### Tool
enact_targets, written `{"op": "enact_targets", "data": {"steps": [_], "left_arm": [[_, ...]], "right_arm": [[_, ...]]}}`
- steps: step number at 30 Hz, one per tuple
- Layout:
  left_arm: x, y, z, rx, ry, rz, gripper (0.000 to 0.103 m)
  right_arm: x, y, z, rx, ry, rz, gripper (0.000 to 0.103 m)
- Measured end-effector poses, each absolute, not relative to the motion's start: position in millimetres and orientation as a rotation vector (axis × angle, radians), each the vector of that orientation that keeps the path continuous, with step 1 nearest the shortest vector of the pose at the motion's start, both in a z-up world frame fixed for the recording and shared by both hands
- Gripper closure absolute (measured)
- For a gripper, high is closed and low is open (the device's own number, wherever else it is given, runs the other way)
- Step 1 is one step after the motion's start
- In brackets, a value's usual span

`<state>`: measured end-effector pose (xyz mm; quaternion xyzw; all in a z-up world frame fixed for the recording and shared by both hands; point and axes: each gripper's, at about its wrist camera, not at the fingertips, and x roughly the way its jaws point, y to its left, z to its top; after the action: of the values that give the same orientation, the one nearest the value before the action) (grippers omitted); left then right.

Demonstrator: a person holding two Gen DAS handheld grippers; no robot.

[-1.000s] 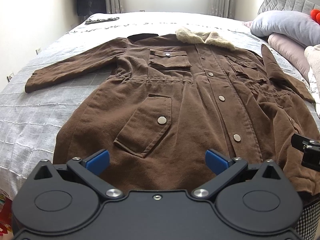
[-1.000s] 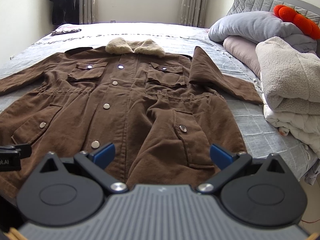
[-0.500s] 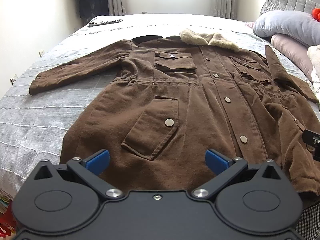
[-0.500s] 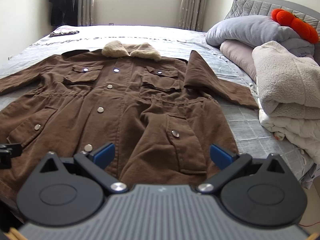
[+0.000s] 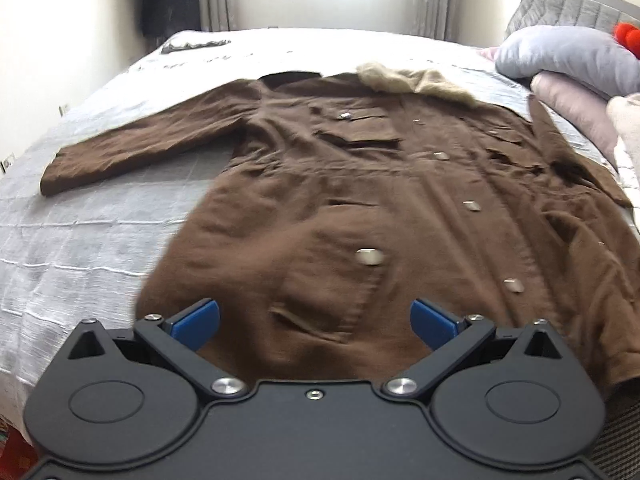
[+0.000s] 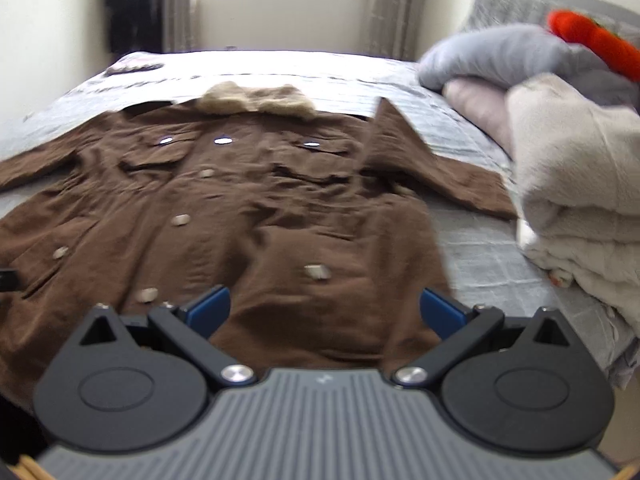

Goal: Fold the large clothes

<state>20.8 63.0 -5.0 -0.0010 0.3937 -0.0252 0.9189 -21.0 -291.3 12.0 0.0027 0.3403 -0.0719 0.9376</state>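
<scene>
A large brown coat (image 5: 360, 200) with a beige fur collar (image 5: 412, 80) lies flat, front up, on the grey bed (image 5: 80, 232). Its left sleeve (image 5: 140, 144) stretches out over the bedspread. It also shows in the right wrist view (image 6: 240, 208), with its right sleeve (image 6: 432, 164) folded back at an angle. My left gripper (image 5: 314, 318) is open and empty, just above the coat's hem near the lower left pocket. My right gripper (image 6: 326, 310) is open and empty over the hem's right part. Both views are motion-blurred.
Grey and pink pillows (image 6: 492, 60) and an orange plush toy (image 6: 592, 40) lie at the bed's right. A stack of cream blankets (image 6: 580, 184) sits beside the coat's right sleeve. A dark flat item (image 5: 196, 44) lies at the bed's far left. Window and curtains are behind.
Both grippers have moved forward and lower towards the coat's hem. The right gripper's tip has left the left wrist view. The coat has not moved. Both stay open.
</scene>
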Motion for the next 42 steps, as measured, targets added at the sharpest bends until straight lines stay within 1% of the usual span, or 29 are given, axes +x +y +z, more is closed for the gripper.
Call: {"op": "enact_targets", "data": {"steps": [3,6,9,10,11,12,13,14,15,16,17,18,22,23,24,25,26,27,28,29,30,32,33,34,35,36,37,38,42], "left_arm": [[36,103,-14,-0.044,0.844,-0.049,0.000],[41,143,-27,-0.172,0.872,-0.097,0.000],[39,170,-41,-0.280,0.921,-0.135,0.002],[36,177,-45,-0.313,0.925,-0.157,0.002],[32,181,-49,-0.339,0.930,-0.177,0.002],[30,184,-53,-0.367,0.938,-0.196,0.008],[27,188,-57,-0.407,0.941,-0.226,0.015],[25,189,-59,-0.447,0.943,-0.260,0.027],[23,189,-60,-0.478,0.944,-0.289,0.042],[20,189,-59,-0.498,0.944,-0.307,0.052],[17,190,-57,-0.507,0.940,-0.314,0.075],[13,192,-53,-0.523,0.931,-0.319,0.091],[-13,198,-27,-0.523,0.880,-0.323,0.093],[-15,197,-30,-0.496,0.896,-0.314,0.092],[-13,193,-35,-0.438,0.928,-0.298,0.087],[-11,190,-42,-0.383,0.957,-0.289,0.085],[-12,188,-46,-0.363,0.960,-0.285,0.080],[-13,188,-44,-0.368,0.945,-0.289,0.071],[-15,190,-42,-0.383,0.926,-0.297,0.062],[-18,193,-39,-0.399,0.906,-0.315,0.042],[-20,194,-39,-0.408,0.883,-0.339,0.028],[-19,189,-47,-0.393,0.913,-0.371,0.027],[-15,192,-55,-0.392,0.956,-0.368,0.030],[-17,191,-58,-0.388,0.950,-0.367,0.030],[-21,189,-57,-0.371,0.936,-0.363,0.040],[-25,187,-56,-0.357,0.939,-0.351,0.074],[-27,188,-54,-0.390,0.945,-0.352,0.085],[-27,190,-51,-0.442,0.941,-0.351,0.087],[-43,189,-27,-0.437,0.874,-0.322,0.089]], "right_arm": [[-12,-335,0,0.095,0.786,-0.178,0.000],[-11,-375,-23,0.280,0.851,-0.138,0.000],[-19,-391,-45,0.412,0.884,-0.073,0.001],[-21,-394,-52,0.451,0.890,-0.039,0.006],[-22,-397,-60,0.496,0.895,-0.004,0.024],[-22,-398,-67,0.544,0.899,0.025,0.036],[-23,-401,-71,0.579,0.885,0.033,0.055],[-25,-401,-71,0.577,0.872,0.027,0.074],[-28,-402,-65,0.571,0.857,0.033,0.084],[-32,-404,-56,0.562,0.822,0.029,0.093],[-38,-408,-45,0.533,0.784,0.010,0.094],[-45,-414,-32,0.502,0.735,-0.027,0.095],[-51,-438,-13,0.393,0.720,-0.226,0.097],[-51,-442,-13,0.349,0.725,-0.288,0.097],[-54,-444,-12,0.357,0.732,-0.295,0.097],[-57,-447,-11,0.394,0.733,-0.258,0.094],[-62,-446,-10,0.424,0.731,-0.210,0.093],[-65,-443,-10,0.434,0.733,-0.170,0.085],[-69,-439,-11,0.436,0.735,-0.141,0.051],[-69,-435,-14,0.432,0.734,-0.125,0.013],[-68,-430,-19,0.422,0.728,-0.110,0.008],[-57,-423,-38,0.423,0.789,-0.098,0.011],[-53,-421,-49,0.440,0.829,-0.089,0.014],[-49,-417,-61,0.461,0.868,-0.070,0.034],[-49,-413,-70,0.478,0.878,-0.065,0.050],[-53,-408,-68,0.438,0.850,-0.073,0.055],[-55,-403,-63,0.404,0.839,-0.054,0.089],[-58,-404,-57,0.425,0.821,-0.040,0.097],[-69,-414,-29,0.394,0.751,-0.110,0.097]]}}
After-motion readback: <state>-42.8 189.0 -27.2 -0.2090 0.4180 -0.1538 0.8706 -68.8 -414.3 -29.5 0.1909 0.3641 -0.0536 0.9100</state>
